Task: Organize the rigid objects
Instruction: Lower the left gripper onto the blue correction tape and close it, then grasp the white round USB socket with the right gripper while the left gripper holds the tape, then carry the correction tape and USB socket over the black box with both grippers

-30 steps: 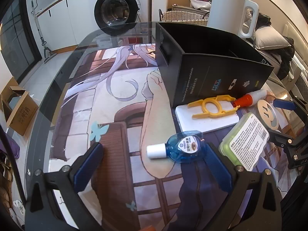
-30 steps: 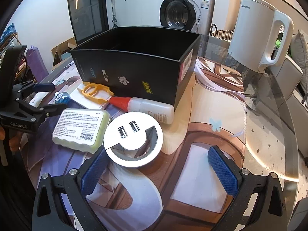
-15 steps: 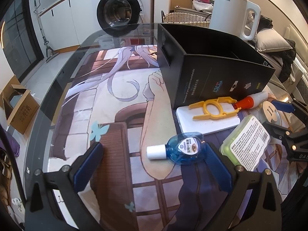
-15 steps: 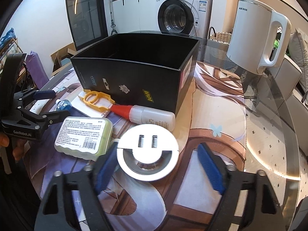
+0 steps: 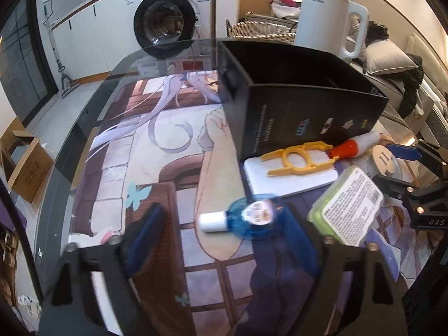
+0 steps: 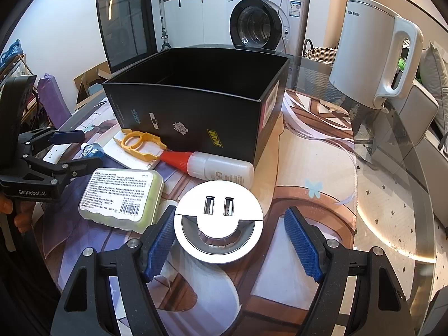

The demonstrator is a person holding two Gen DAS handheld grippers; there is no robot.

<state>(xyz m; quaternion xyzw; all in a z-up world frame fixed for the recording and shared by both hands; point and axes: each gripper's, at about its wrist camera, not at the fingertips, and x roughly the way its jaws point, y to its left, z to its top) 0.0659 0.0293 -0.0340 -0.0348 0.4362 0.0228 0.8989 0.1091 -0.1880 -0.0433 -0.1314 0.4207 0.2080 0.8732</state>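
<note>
Our left gripper [image 5: 224,238] had just been narrowing around the bottle [image 5: 246,219], not yet gripping; our right gripper [image 6: 228,238] stood apart astride the disc [image 6: 218,221]. We judged centring first wisest.

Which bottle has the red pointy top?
The white glue bottle lying against the black box. The little blue bottle has a white cap.

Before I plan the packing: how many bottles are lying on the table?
2. A small blue bottle lies nearest the left tool; a red-capped white bottle lies against the black box. The box's inside isn't fully visible.
</note>
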